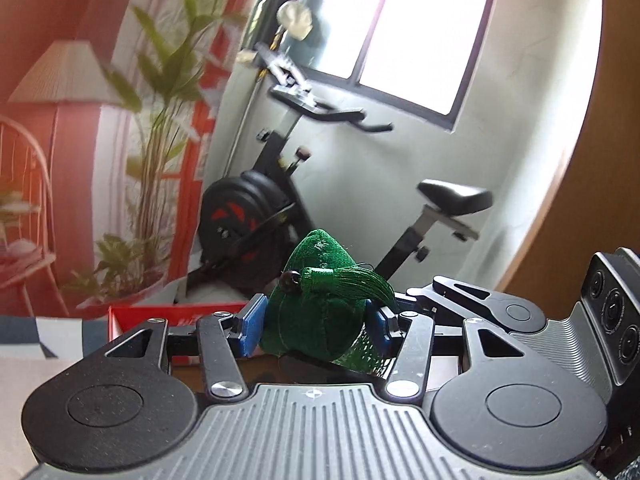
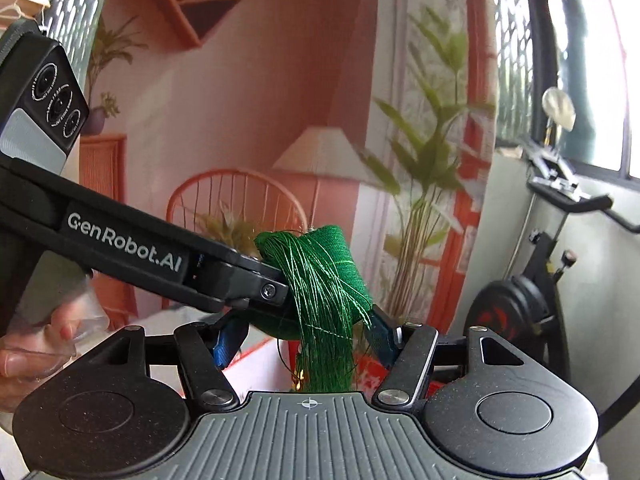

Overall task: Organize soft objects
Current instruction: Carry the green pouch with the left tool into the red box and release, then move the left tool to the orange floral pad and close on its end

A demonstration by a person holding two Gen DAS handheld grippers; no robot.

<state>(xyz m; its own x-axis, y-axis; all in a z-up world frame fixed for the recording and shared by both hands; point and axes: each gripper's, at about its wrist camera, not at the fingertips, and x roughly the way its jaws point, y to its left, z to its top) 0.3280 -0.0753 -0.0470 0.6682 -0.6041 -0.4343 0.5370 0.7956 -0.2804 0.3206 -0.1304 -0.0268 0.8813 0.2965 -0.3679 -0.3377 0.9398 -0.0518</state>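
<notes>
A green fabric pouch [image 1: 320, 248] with a bead and a green thread tassel [image 1: 360, 280] is held up in the air. In the left wrist view it sits between the blue pads of my left gripper [image 1: 316, 324], which press on both its sides. One finger [image 1: 452, 286] of my right gripper reaches in from the right beside it. In the right wrist view the same pouch [image 2: 332, 248] fills the gap of my right gripper [image 2: 304, 336], pads against it, with the tassel [image 2: 324, 352] hanging down. My left gripper [image 2: 272, 280] comes in from the left and pinches the pouch.
A red and white box [image 1: 132, 316] lies below the grippers. A black exercise bike [image 1: 280, 200] stands under a bright window [image 1: 420, 40]. The wall behind is a printed backdrop with lamp and plants. A hand [image 2: 24, 360] holds the left gripper's handle.
</notes>
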